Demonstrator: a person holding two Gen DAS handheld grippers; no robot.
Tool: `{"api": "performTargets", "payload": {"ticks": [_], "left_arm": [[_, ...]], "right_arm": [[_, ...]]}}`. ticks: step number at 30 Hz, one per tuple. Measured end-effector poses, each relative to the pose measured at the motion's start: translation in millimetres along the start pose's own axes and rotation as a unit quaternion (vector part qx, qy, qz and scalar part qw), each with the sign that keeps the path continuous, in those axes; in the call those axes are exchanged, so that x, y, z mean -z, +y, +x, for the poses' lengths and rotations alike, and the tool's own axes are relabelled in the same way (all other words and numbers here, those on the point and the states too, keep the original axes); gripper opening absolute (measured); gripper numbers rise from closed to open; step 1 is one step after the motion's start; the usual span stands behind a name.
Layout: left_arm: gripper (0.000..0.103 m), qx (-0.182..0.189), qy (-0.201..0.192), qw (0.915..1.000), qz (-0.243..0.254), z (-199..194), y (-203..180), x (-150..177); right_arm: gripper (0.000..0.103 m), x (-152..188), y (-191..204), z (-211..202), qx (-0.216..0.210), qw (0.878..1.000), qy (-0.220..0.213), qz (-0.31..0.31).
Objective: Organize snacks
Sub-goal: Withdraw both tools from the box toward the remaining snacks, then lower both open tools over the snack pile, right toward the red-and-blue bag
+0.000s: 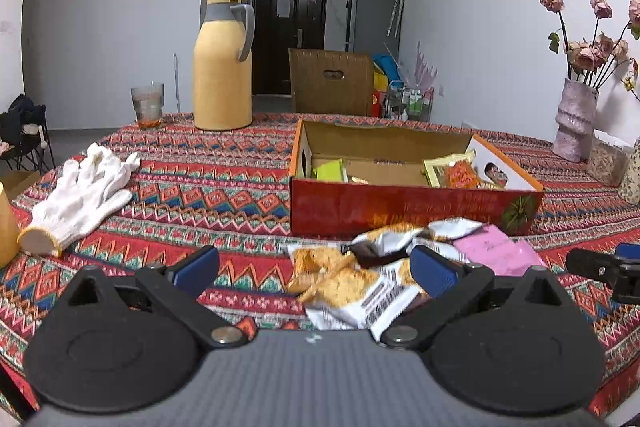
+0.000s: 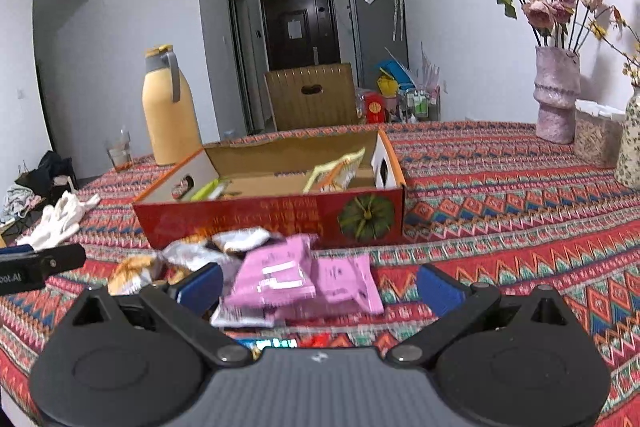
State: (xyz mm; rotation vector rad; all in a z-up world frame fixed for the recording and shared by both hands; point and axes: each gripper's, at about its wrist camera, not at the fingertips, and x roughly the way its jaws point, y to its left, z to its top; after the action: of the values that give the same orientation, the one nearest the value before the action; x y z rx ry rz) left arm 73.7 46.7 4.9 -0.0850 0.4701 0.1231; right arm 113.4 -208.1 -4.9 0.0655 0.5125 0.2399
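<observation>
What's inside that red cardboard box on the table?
The red box holds a green packet at one end and an orange-and-yellow packet at the other, bare cardboard between. Its front wall hides the floor nearest the grippers.

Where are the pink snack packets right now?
The pink snack packets lie on the patterned tablecloth just in front of the red cardboard box, between the right gripper fingers, beside the white snack bags.

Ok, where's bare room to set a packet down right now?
Free: the box floor between its green packet and orange packet; the cloth right of the box, before the vase. Crowded: the snack pile in front.
</observation>
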Motion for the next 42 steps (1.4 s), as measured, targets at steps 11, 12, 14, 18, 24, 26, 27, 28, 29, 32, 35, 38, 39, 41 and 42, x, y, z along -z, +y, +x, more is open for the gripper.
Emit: {"api": "performTargets", "payload": {"ticks": [11,12,14,18,24,26,27,28,29,32,35,38,39,41,42], "left_arm": [[0.103,0.001,0.01,0.9999,-0.002,-6,2,9],[0.103,0.002,0.011,0.9999,-0.002,-6,2,9],[0.103,0.003,0.012,0.9999,-0.002,-7,3,10],[0.103,0.01,0.016,0.9998,-0.002,-8,4,12],[0.103,0.023,0.021,0.9995,-0.002,-10,4,16],[0.103,0.026,0.019,0.9995,-0.003,-13,5,17],[0.103,0.027,0.018,0.9995,-0.004,-15,6,18],[0.103,0.028,0.017,0.9995,-0.005,-16,7,18],[0.103,0.028,0.016,0.9995,-0.007,-17,9,18],[0.103,0.029,0.013,0.9994,-0.012,-20,14,19],[0.103,0.031,0.014,0.9993,-0.016,-20,18,19],[0.103,0.034,0.013,0.9992,-0.018,-20,21,20],[0.103,0.035,0.013,0.9991,-0.02,-19,22,20],[0.103,0.035,0.013,0.999,-0.024,-19,25,20],[0.103,0.035,0.013,0.999,-0.026,-18,26,20]], "right_arm": [[0.103,15,10,-5,-0.007,1.0,0.021,-0.004],[0.103,17,11,-6,-0.007,1.0,0.024,-0.002],[0.103,23,11,-7,-0.005,0.999,0.033,0.005],[0.103,35,9,-11,-0.013,0.998,0.051,0.032],[0.103,47,16,-13,-0.038,0.996,0.068,0.053],[0.103,48,21,-11,-0.046,0.995,0.073,0.057],[0.103,49,23,-10,-0.048,0.994,0.074,0.059],[0.103,49,26,-10,-0.049,0.994,0.073,0.06],[0.103,48,29,-10,-0.05,0.994,0.07,0.06],[0.103,46,37,-11,-0.053,0.995,0.059,0.057],[0.102,42,42,-12,-0.048,0.996,0.047,0.056],[0.1,36,47,-12,-0.041,0.997,0.035,0.054],[0.099,35,48,-12,-0.039,0.997,0.032,0.054],[0.094,31,51,-11,-0.035,0.998,0.024,0.05],[0.093,29,52,-11,-0.034,0.998,0.021,0.048]]}}
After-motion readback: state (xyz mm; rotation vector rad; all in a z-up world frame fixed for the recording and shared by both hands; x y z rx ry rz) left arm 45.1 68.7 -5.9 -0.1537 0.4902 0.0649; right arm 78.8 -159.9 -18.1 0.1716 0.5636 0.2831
